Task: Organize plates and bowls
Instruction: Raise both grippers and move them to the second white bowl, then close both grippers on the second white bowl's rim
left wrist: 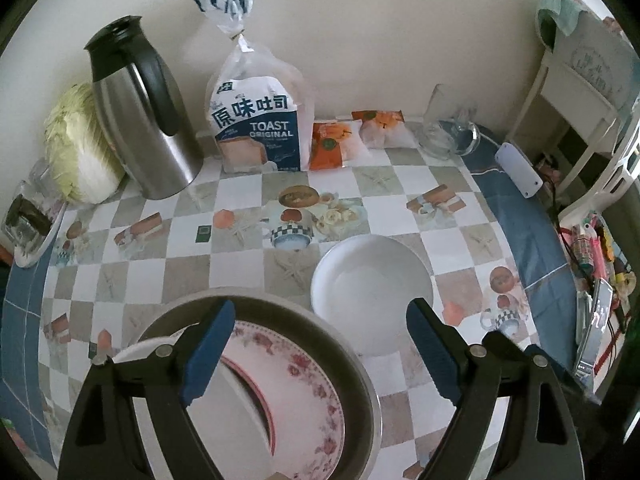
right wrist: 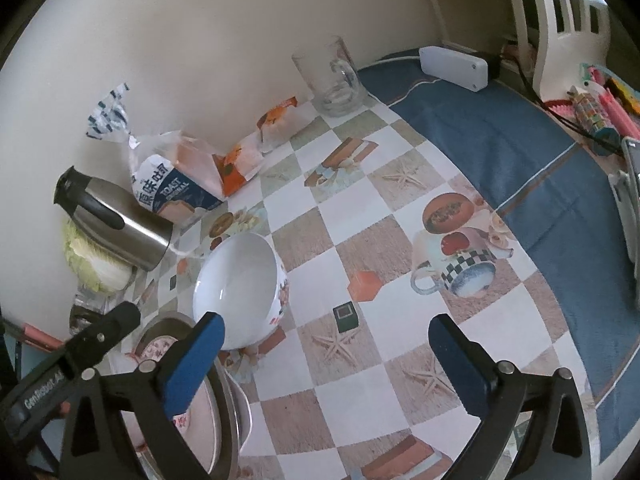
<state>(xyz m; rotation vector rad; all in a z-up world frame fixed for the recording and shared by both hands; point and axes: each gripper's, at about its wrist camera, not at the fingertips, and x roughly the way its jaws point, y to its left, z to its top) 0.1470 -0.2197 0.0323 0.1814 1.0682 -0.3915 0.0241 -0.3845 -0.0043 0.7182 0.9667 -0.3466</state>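
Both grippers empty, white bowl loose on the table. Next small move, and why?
Probably bring the left gripper forward onto the near rim of the white bowl and close. Both grippers stand open with nothing between the fingers, the bowl sits alone on the tablecloth just ahead, and the metal basin below already holds the floral plate, so the bowl looks like the piece left to gather.

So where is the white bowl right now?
The white bowl sits on the checked tablecloth, just right of the metal basin that holds the flowered plate; in the right wrist view it is lower left, below the steel jug.
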